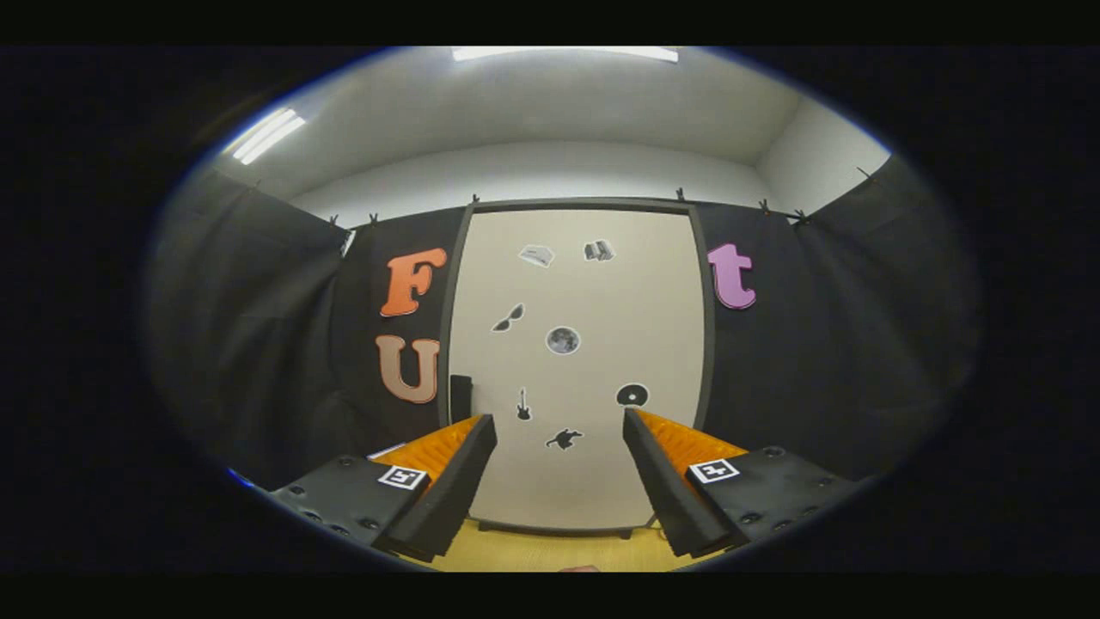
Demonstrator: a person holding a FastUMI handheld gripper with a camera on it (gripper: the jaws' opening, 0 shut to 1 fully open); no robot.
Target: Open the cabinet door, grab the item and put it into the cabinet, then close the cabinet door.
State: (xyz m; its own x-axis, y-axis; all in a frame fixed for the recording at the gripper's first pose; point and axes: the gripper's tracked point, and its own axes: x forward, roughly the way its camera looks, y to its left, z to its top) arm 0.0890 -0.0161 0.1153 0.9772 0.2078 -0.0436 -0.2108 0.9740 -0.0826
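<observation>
The cabinet (pixel 576 370) is standing upright on the yellow desk (pixel 533 554), straight ahead of the gripper (pixel 559 425) and beyond its fingers, with its long axis running vertically and its front facing the camera. Its pale door (pixel 601 292) is sitting shut within a dark frame, so nothing of the inside is showing and what it is holding cannot be told. Small dark stickers (pixel 563 340) are dotting the door face, scattered from top to bottom. A small dark handle (pixel 461 397) is sticking out at the door's left edge, just above the tip of the left finger. The two fingers are spreading wide apart with nothing between them, framing the lower part of the door and touching nothing. A sliver of something reddish (pixel 580 568) is peeking up on the desk below the fingers, too little to identify. Black cloth is hanging on either side of the cabinet, and ceiling lights (pixel 563 53) are glowing above.
</observation>
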